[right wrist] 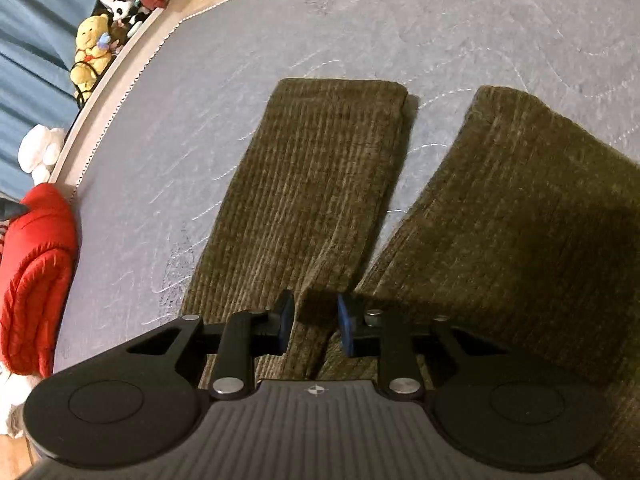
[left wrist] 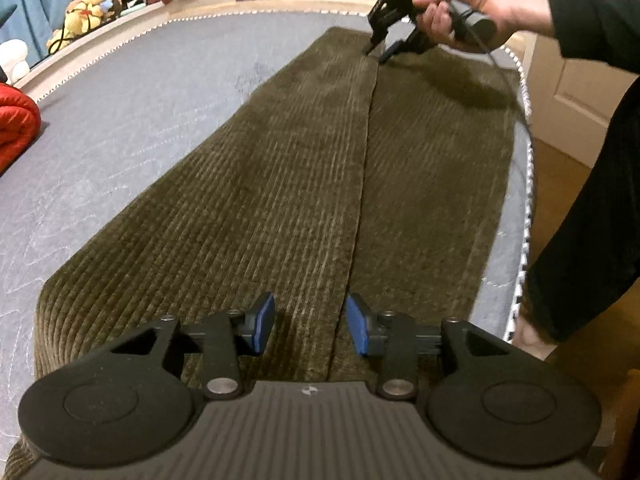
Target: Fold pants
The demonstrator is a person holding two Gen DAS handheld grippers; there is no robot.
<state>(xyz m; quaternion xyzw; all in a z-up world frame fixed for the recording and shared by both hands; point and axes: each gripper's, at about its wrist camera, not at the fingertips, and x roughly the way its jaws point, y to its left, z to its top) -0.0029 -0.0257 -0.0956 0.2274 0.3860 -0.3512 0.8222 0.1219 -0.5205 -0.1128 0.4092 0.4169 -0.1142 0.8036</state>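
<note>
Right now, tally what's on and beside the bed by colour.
Olive: 1, the corduroy pants
Red: 1, the quilted bundle at the mattress edge
Yellow: 1, the bear plush
Black and white: 1, the panda plush
White: 1, the plush by the red bundle
Total: 5

Pants (left wrist: 304,184) flat on mattress (left wrist: 132,128), legs side by side, stuffed toys (left wrist: 94,4) on ledge beyond the mattress's left edge
</note>
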